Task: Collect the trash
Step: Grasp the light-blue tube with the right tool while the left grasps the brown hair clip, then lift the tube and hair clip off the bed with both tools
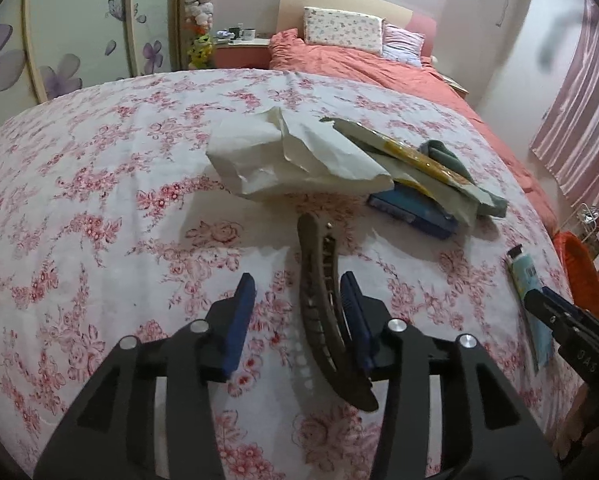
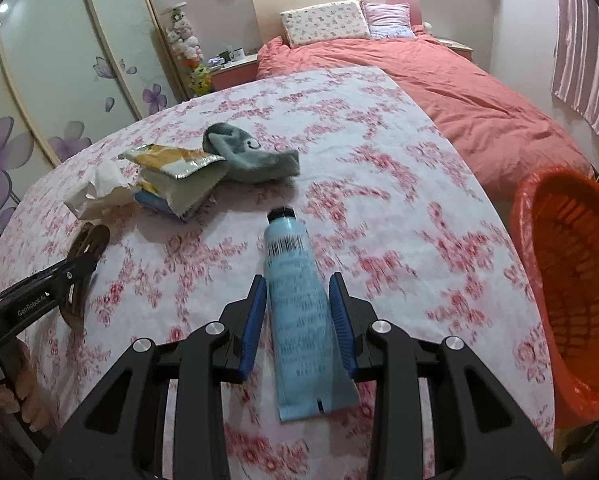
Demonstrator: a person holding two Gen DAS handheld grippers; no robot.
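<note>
Now your right gripper [image 2: 298, 312] straddles the blue tube [image 2: 299, 320] on the floral cloth [image 2: 399, 208], jaws narrow, pads beside its sides. Your left gripper [image 1: 297, 308] gapes wide, hair clip [image 1: 323, 304] against its right pad. Orange bin [image 2: 571, 280] sits right.

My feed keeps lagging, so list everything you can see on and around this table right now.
Crumpled white paper: one, left of the pile.
Yellow foil wrapper: one, atop the pile.
Blue flat packet: one, under the pile.
Grey-green fabric sock: one, right of the pile.
Brown plastic hair clip: one, touching the left tongs' right finger.
Light blue squeeze tube: one, lying between the right tongs' fingers.
Orange-lined trash basket: one, right of the table.
Floral tablecloth: one, pink and white.
Left tongs: open.
Right tongs: grip unclear.
</note>
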